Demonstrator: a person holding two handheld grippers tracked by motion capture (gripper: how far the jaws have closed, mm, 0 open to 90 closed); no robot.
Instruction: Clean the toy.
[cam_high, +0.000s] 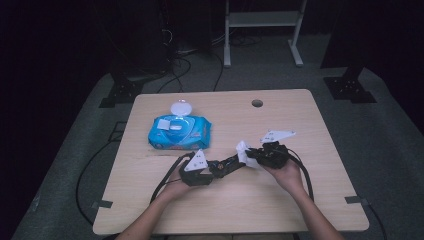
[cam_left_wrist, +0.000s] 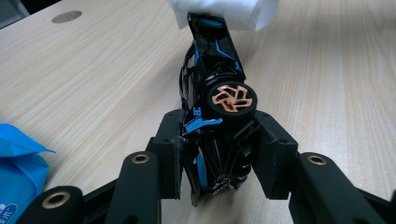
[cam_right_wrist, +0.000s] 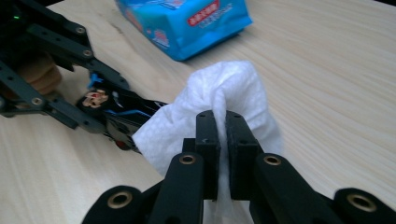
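Wiping under way, judged about mid-job: toy car, black with blue trim, clamped between the jaws of the left gripper and held just above the table near its middle. White wipe pinched tight in the right gripper, pressed over the car's far end. Wipes pack lying far left, lid flipped open. Wheel side seemingly untouched; closing the pack also left.

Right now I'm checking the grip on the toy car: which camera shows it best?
Left gripper view: the toy car sits clamped between the tongs, wheel facing up. Right gripper view shows its wiped end; high view, a small dark shape.
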